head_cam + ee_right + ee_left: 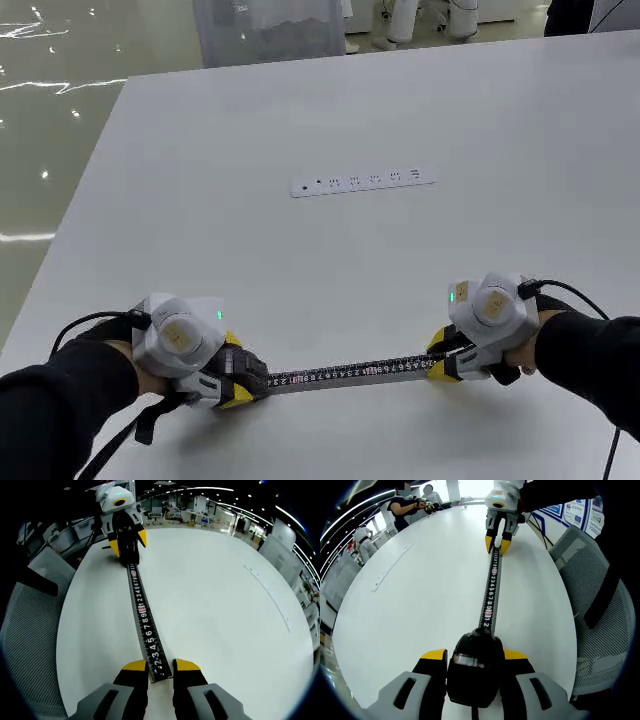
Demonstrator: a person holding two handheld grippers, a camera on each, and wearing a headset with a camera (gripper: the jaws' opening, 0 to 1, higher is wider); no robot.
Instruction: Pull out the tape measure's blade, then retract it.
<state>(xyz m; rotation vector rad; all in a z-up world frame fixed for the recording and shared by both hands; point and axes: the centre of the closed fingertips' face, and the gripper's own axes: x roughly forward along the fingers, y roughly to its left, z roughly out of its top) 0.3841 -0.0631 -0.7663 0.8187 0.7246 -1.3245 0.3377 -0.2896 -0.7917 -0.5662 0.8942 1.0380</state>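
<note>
- The big white table (400, 120) carries everything. The work sits close to its near edge.
- The left gripper (240, 370) is toward the left end of that edge. Its fingers squeeze the black tape measure case (472, 672) from both sides.
- The right gripper (438, 356) is further right along the same edge. Its fingers seem to pinch the tip of the blade.
- The blade (350, 374) is pulled out. It lies flat in a straight line from the case to the right gripper, alongside the near edge. To go back in, I think the tip must ride left toward the case.
- A white power strip (362, 182) lies mid-table, well apart.
</note>
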